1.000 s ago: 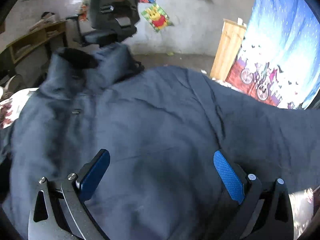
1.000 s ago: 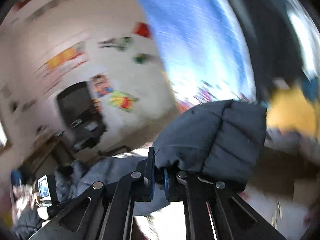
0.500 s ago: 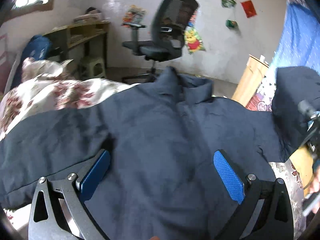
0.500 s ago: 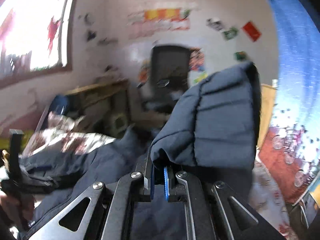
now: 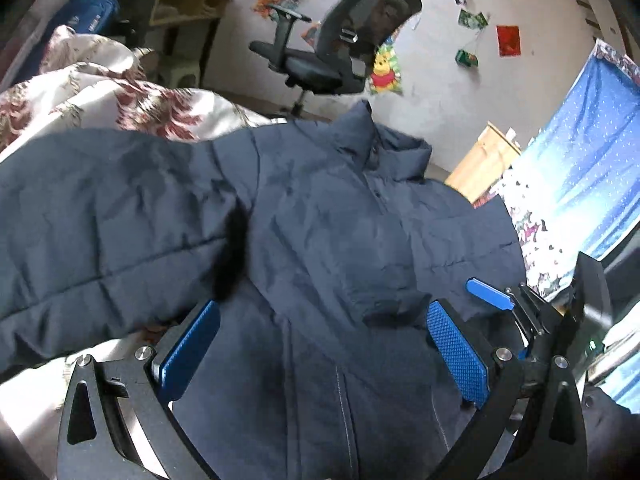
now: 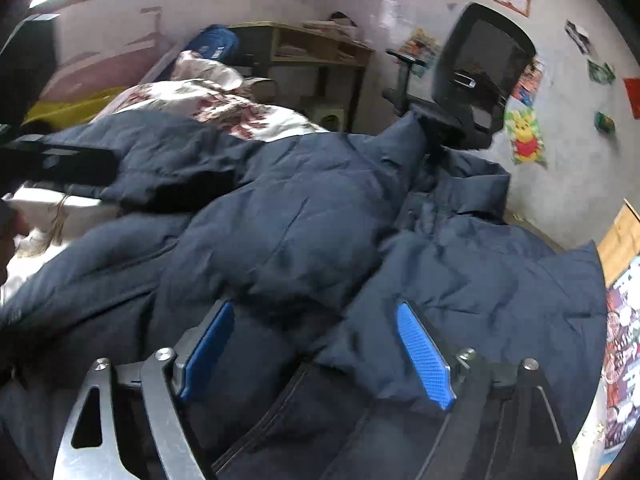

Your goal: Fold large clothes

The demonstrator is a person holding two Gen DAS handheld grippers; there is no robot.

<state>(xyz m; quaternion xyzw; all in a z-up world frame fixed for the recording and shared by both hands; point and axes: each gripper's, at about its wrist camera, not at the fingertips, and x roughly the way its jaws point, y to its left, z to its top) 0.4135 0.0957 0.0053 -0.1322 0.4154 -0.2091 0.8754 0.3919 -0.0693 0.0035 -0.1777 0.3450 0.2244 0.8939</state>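
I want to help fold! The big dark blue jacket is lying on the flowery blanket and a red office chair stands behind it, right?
Almost. The office chair is black, not red; the left wrist view shows it clearly. The rest holds: the big dark blue jacket lies on the flowery blanket, with the chair behind it.

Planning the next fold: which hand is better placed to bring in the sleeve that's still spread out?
Probably left: the spread sleeve lies beside the open left gripper; the right gripper, opening, sits over the folded side.
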